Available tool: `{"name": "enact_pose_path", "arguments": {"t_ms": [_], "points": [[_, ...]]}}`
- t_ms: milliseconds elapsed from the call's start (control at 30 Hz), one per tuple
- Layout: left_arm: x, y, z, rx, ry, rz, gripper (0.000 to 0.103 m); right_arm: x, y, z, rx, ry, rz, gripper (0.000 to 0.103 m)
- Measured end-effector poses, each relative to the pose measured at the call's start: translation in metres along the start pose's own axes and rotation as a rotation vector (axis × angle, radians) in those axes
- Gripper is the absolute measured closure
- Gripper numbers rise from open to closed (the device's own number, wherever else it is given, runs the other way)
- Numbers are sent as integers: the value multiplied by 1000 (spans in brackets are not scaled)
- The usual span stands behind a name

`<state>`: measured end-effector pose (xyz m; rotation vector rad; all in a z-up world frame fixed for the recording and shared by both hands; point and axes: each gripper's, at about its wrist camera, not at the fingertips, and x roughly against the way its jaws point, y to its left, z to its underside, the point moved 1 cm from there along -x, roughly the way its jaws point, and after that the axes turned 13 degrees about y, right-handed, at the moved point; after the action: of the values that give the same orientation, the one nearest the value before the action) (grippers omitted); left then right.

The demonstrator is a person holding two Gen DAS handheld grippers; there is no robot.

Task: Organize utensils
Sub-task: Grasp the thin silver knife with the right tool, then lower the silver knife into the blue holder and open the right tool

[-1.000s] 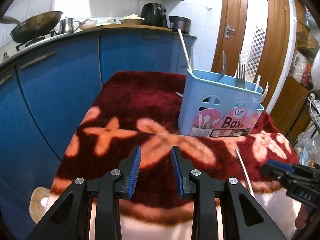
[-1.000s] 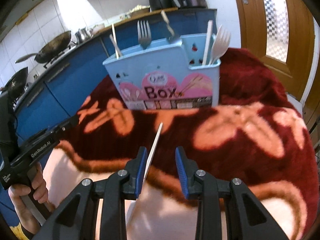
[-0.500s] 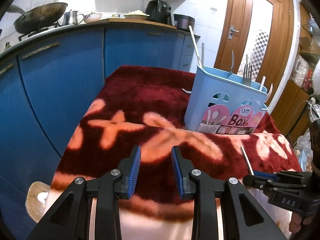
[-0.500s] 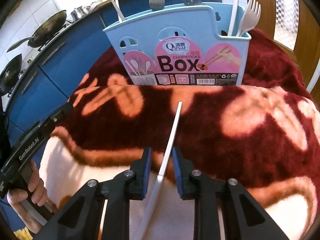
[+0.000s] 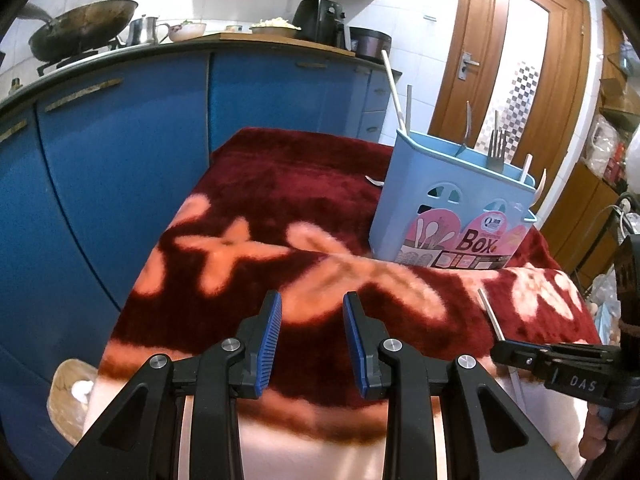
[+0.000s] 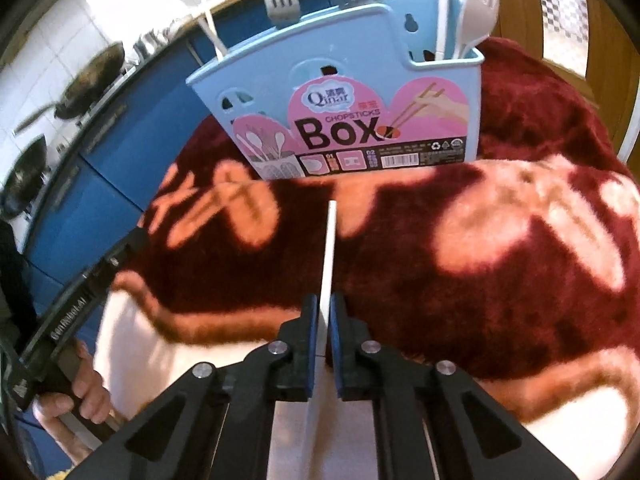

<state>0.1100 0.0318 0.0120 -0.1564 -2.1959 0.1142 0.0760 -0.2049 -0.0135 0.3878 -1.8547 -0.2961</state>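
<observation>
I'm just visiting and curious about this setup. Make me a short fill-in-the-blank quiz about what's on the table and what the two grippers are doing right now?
1. The right gripper is shut on a white ____.
2. The left gripper is open and holds ____.
3. The utensil holder is light ____ in colour.
4. The big word printed on its label is ____.

Missing words: chopstick; nothing; blue; Box

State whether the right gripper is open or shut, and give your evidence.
Shut. The right gripper has its blue pads pressed against the white chopstick, which sticks out ahead of it toward the blue utensil box.
</observation>
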Motion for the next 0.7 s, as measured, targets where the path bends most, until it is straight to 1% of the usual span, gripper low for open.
{"name": "enact_pose_path", "arguments": {"t_ms": [200,300,700], "points": [[3,-6,-1,-15,-2,-1,71,18,-5,8,-2,-88,-37,97],[2,-9,-2,-21,2,7,71,27,-6,9,0,-144,-38,97],[-5,-28,-5,-50,16,17,71,78,-6,10,36,-415,-28,97]]}}
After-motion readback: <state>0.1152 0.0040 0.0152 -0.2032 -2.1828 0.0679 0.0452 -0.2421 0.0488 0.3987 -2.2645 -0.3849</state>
